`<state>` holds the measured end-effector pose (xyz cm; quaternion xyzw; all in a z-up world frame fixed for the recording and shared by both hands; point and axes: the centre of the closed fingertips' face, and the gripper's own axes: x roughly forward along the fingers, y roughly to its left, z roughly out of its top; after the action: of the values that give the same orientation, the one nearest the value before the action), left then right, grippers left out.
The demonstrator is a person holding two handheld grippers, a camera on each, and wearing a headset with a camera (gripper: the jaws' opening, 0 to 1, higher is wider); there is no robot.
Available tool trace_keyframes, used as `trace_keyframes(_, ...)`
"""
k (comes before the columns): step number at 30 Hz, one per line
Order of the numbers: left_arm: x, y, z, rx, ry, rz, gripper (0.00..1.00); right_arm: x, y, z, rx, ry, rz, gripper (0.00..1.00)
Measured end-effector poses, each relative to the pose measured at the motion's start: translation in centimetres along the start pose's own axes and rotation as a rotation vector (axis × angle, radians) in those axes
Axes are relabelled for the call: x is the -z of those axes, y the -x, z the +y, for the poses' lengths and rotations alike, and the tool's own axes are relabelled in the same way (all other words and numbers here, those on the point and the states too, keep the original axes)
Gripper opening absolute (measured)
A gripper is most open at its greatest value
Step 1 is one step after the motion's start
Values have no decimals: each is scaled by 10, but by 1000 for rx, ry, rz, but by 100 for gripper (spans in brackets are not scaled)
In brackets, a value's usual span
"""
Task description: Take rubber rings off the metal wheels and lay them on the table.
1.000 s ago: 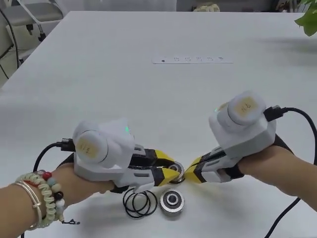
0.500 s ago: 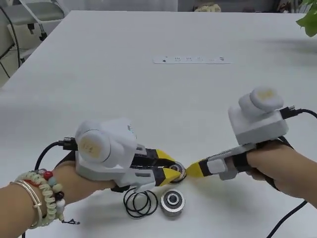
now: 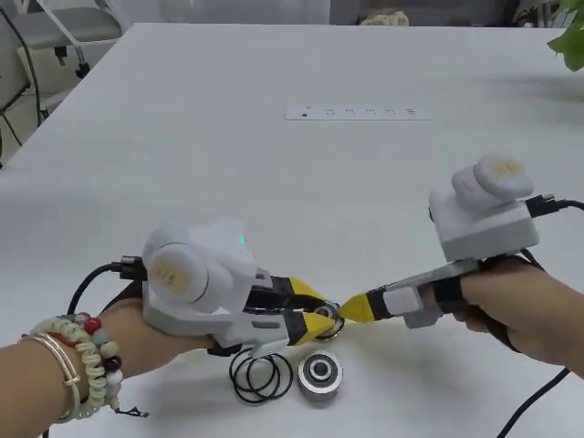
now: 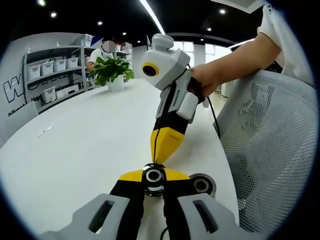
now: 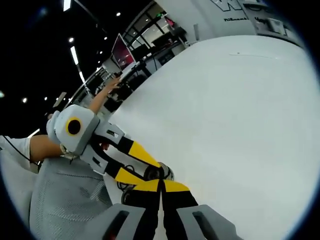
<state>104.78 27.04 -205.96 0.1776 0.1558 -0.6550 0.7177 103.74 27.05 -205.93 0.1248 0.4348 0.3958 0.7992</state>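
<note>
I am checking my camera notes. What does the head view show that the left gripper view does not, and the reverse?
Head view: loose rubber rings lying on the table and bead bracelets on a wrist. Left gripper view: shelves with bins and a mesh chair. Both: the left tool shut on a metal wheel, the tip of the right tool at that wheel, and a second wheel on the table.

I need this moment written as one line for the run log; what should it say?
left tool: shut on wheel | right tool: shut, tip at that wheel | table: second wheel beside loose rings
</note>
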Motion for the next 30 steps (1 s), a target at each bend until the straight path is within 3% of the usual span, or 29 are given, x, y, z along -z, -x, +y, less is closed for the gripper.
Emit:
trace_keyframes(19,0,0,0,1,-5,0,8,-3,-1,1,-28,-1,-6,0)
trace_keyframes(26,0,-1,0,1,-4,0,8,-7,-2,8,-47,14,-16,0)
trace_keyframes(27,0,-1,0,1,-4,0,8,-8,-2,9,-47,9,-18,0)
trace_keyframes(28,0,-1,0,0,-3,2,8,-7,-3,5,-15,11,-5,0)
trace_keyframes(29,0,-1,-1,0,-2,5,8,-10,-3,3,2,54,-19,0)
trace_keyframes(30,0,-1,0,-1,-3,8,8,-9,-2,5,-8,39,-17,0)
